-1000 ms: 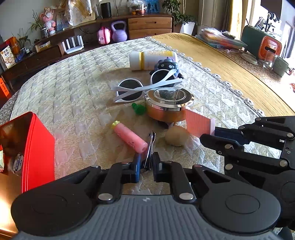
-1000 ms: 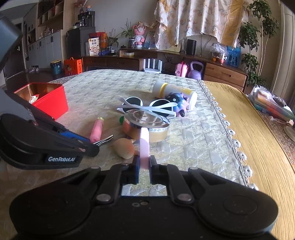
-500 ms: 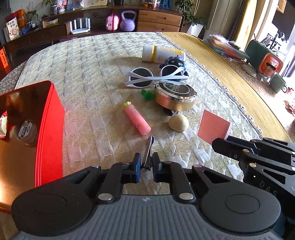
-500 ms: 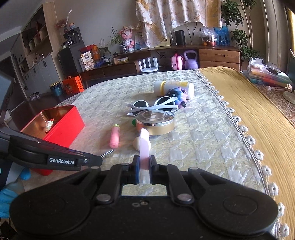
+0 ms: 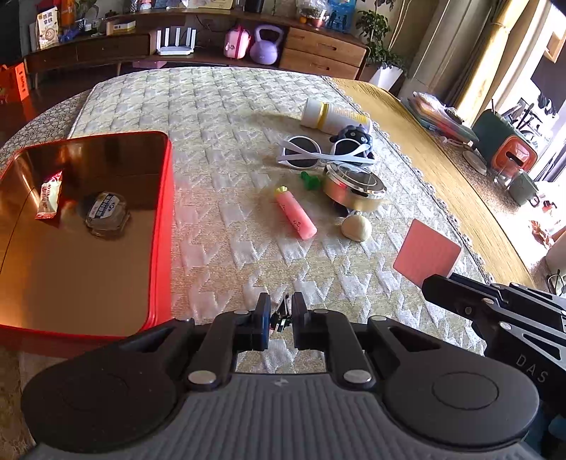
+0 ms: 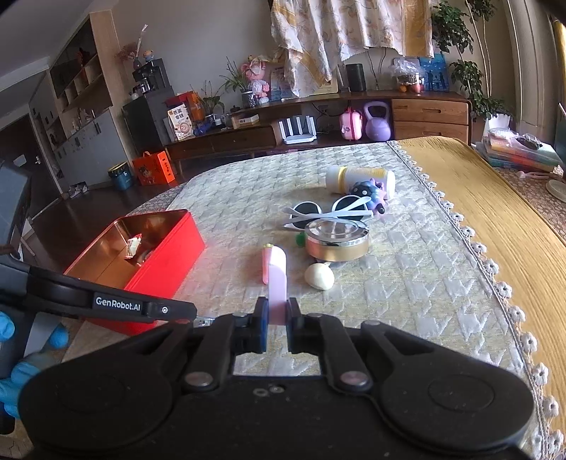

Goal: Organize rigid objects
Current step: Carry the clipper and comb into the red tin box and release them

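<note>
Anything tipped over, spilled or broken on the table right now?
Only the white bottle lies on its side behind the sunglasses; nothing looks spilled or broken. Loose items are scattered, and the red tin holds just two things.

Sunlit room – long wooden sideboard (image 6: 318, 120), floral curtain (image 6: 350, 32), potted plant (image 6: 467, 70).

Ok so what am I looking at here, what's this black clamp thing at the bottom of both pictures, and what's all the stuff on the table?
Those are two handheld grippers, one in each of a person's hands, each with a camera looking along its fingers. One picture is the left gripper's view, the other the right's. The left gripper is shut on a small metal clipper; the right gripper is shut on a flat pink card. On the quilted cloth lie a pink tube, white sunglasses, a round gold tin, a cream lump and a white bottle. The red box at the left holds a packet and a small jar.
</note>
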The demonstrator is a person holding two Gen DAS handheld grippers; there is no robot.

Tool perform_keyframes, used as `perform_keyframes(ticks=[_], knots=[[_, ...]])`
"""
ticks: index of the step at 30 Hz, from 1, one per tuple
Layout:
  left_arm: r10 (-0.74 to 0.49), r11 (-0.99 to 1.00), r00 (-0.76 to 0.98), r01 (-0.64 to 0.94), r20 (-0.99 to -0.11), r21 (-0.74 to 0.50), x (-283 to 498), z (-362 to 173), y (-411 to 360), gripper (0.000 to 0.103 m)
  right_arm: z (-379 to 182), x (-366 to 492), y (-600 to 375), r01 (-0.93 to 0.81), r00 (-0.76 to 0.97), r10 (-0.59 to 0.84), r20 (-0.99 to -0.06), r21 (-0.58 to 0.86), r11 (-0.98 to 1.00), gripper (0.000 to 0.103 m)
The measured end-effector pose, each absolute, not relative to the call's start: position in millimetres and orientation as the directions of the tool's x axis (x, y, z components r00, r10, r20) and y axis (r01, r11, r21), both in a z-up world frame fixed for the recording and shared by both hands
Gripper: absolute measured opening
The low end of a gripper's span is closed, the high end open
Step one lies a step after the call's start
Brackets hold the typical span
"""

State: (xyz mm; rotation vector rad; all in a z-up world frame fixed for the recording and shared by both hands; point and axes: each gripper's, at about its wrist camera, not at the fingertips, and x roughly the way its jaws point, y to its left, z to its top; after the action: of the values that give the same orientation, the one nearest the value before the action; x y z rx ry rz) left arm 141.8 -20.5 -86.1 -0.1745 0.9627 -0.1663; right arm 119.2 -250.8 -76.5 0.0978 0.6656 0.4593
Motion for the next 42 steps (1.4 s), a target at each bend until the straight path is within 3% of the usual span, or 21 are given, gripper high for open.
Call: perform_keyframes(ticks=[20, 29, 42], knots=[[-0.246, 0.932, 0.656, -0.042, -0.714, -0.36, 118, -26, 61, 0.011, -33, 116, -178, -0.5, 0.64, 0.542, -0.544, 0.24, 0.832, 0.01], [-0.158, 0.936, 0.726, -0.107, -0.67, -0.335, 123, -4, 107, 0.011, -21, 132, -123, -0.576, 0.601, 0.579, -0.552, 0.204, 0.792, 0.01], [-0.003, 0.928, 0.707, -0.261, -0.708, -0.265, 149, -35, 179, 0.011, -53, 158, -54, -0.635, 0.527, 0.553, -0.645, 0.134, 0.761, 0.01]])
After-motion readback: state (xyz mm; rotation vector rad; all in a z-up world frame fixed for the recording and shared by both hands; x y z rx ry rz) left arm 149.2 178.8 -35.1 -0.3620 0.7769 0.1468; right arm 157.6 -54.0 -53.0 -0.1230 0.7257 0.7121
